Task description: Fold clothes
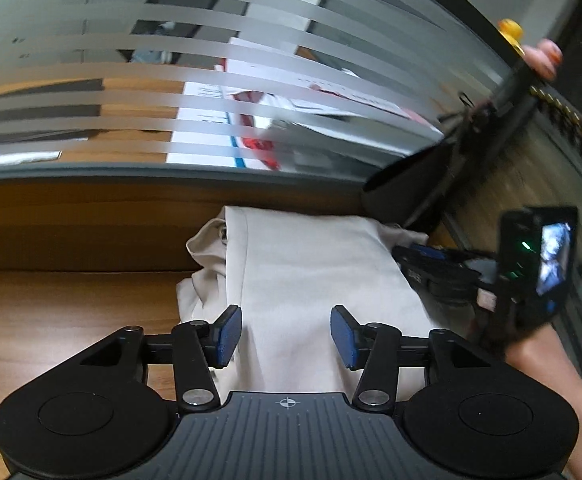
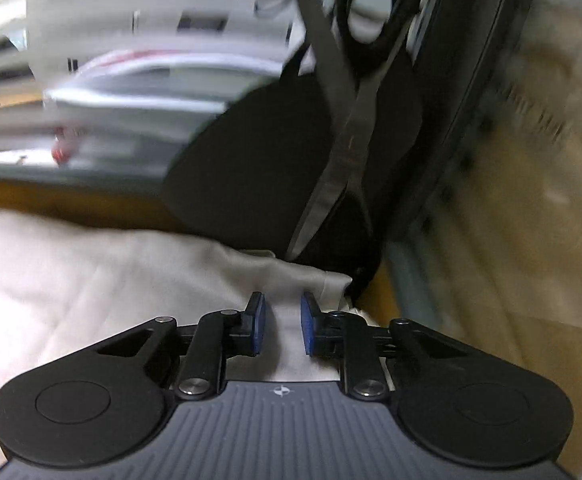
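Left wrist view. My left gripper [image 1: 286,336] sits at 6 o'clock, a black linkage of matte plastic with steel pivot pins and two flat blue pads [image 1: 227,334] of fine-ribbed rubber. The jaws stand spread, nothing between them, poised above the cloth. The garment [image 1: 315,276], a cream, smooth-woven piece folded into a rough rectangle, lies at the centre on the wooden table [image 1: 59,312], whose surface is orange-brown with a straight grain. Bunched layers of the same fabric spill out at its 9 o'clock edge. At 3 o'clock my right hand [image 1: 531,344] carries the other device, its small lit screen [image 1: 555,256] facing me. From 9 to 1 o'clock runs a glass partition [image 1: 131,80] banded with frosted horizontal stripes. A black bag [image 1: 407,188] of soft dull material rests at 2 o'clock, touching the far right corner of the garment.

Right wrist view. My right gripper [image 2: 282,330] lies at 6 o'clock; its jaws are narrowly parted, with a ridge of the cream garment [image 2: 103,280] rising between the blue pads [image 2: 259,328]. Whether the pads actually press the fabric I cannot tell. The cloth spreads from 9 o'clock to centre, softly creased. The black bag [image 2: 251,168], rounded, with flat grey webbing straps [image 2: 343,152] crossing, stands at 12 o'clock just behind the garment's corner. Blurred wood-toned floor [image 2: 531,220] fills 3 o'clock.
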A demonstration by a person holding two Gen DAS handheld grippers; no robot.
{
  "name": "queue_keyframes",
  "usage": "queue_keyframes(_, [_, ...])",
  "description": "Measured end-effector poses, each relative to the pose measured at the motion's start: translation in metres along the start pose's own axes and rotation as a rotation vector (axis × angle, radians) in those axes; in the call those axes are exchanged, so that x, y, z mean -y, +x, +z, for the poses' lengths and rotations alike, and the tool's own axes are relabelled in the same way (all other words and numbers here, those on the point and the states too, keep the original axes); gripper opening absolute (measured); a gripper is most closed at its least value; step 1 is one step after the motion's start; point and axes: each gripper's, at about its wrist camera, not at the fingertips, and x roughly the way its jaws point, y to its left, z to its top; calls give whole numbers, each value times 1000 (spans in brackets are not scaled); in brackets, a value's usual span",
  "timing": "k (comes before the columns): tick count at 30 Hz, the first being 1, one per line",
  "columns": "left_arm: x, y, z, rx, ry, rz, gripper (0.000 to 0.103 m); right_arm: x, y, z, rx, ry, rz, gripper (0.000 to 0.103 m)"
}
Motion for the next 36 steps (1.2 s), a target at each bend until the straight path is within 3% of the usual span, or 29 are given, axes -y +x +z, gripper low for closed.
queue_keyframes(4, [5,-9,-7,-7,29,-6,59,0,-6,1,12,18,1,22])
queue_keyframes(7, [6,-20,-12,9,33,1,69,2,-22,4,30,44,6,28])
queue_keyframes(14, [0,-50,-26,48,16,18,87,-1,-65,1,44,108,40,44])
queue_keyframes(15, [-2,-55,-28,55,20,22,95,-3,-71,-1,43,116,42,47])
queue_keyframes(17, [-7,-65,-33,72,24,26,100,-6,-84,-5,44,133,46,56])
queue_keyframes(18, [-11,-71,-36,84,22,25,101,-7,-91,-7,47,143,49,64])
queue_keyframes(23, [-29,-97,-47,106,15,35,103,-25,-131,-16,77,171,43,81])
queue_keyframes(28, [-49,-122,-62,109,22,24,103,-42,-169,-27,96,171,22,88])
queue_keyframes(36, [-82,-160,-91,100,139,-14,103,-87,-223,-53,92,204,10,90])
